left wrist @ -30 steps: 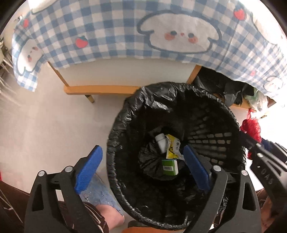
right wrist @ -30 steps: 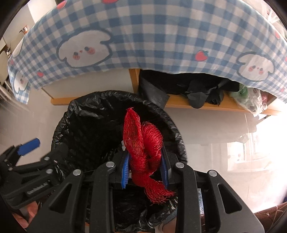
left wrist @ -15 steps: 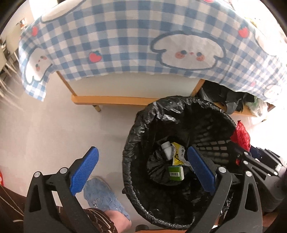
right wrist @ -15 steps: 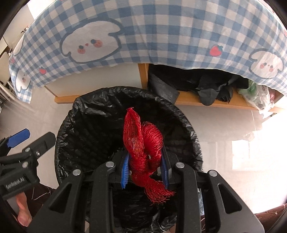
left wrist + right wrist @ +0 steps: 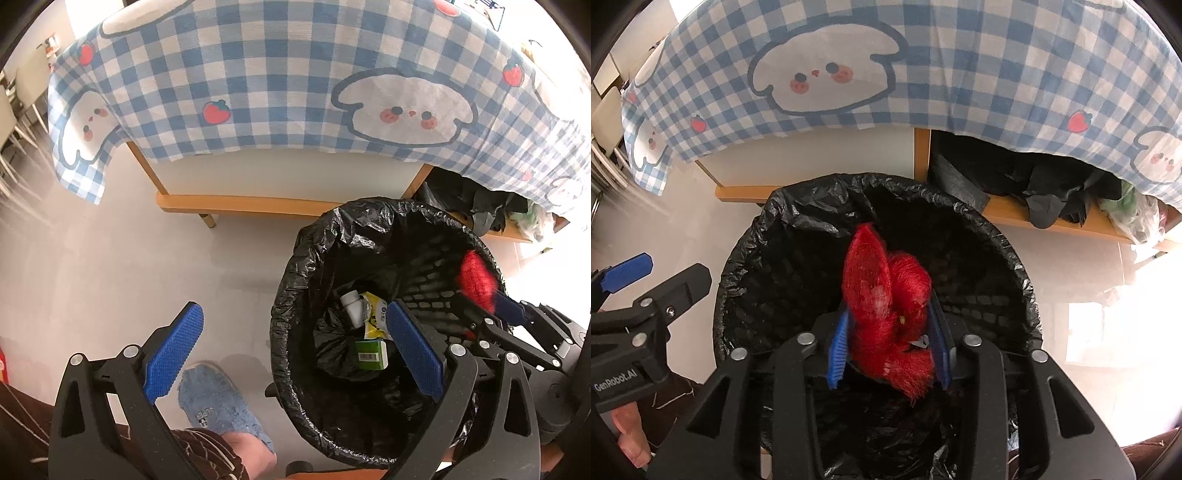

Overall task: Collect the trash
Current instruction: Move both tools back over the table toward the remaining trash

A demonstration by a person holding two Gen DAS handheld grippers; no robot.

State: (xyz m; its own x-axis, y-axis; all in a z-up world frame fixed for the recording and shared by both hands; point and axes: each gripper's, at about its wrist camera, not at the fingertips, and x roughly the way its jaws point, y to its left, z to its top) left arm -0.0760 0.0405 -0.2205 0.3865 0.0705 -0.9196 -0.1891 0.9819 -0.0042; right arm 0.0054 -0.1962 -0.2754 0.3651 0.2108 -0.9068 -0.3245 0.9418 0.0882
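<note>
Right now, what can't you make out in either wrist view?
- Whether the pads still press the red mesh net: right wrist view, blurred; the right gripper has just been opening.
- Bin bottom: right wrist view, hidden by the net and fingers.
- Green carton print: left wrist view, too small.
- Black items under the tablecloth: dark, shapeless.

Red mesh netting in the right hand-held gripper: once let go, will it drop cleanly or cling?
The red mesh netting looks soft and bunched, so probably floppy and light. Its frayed strands may snag on the right hand-held gripper, whose jaws have just been opening around it. It sits over the lined bin, so should land inside.
</note>
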